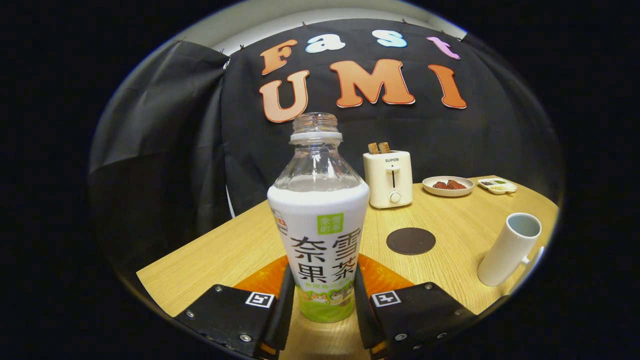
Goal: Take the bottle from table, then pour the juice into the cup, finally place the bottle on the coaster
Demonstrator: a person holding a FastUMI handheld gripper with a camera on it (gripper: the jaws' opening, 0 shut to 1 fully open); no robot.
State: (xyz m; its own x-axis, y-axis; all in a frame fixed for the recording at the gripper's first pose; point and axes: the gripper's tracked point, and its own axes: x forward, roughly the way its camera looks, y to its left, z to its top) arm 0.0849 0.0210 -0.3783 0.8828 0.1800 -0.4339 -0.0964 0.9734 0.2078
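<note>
A clear, uncapped bottle [320, 235] with a white and green label stands upright on the wooden table [220, 255], between my two fingers. My gripper [323, 287] is shut on the bottle's lower part, one finger pressing each side. The bottle's base seems to rest on the table. A dark round coaster [411, 241] lies on the table beyond the fingers, to the right of the bottle. A white cup [509, 251] with a handle stands further right, its mouth open upward.
A cream toaster [389, 179] with two slices in it stands at the back, behind the coaster. A plate of dark food [448, 185] and a small divided dish [497, 185] sit at the back right. An orange mat [260, 280] lies under the bottle.
</note>
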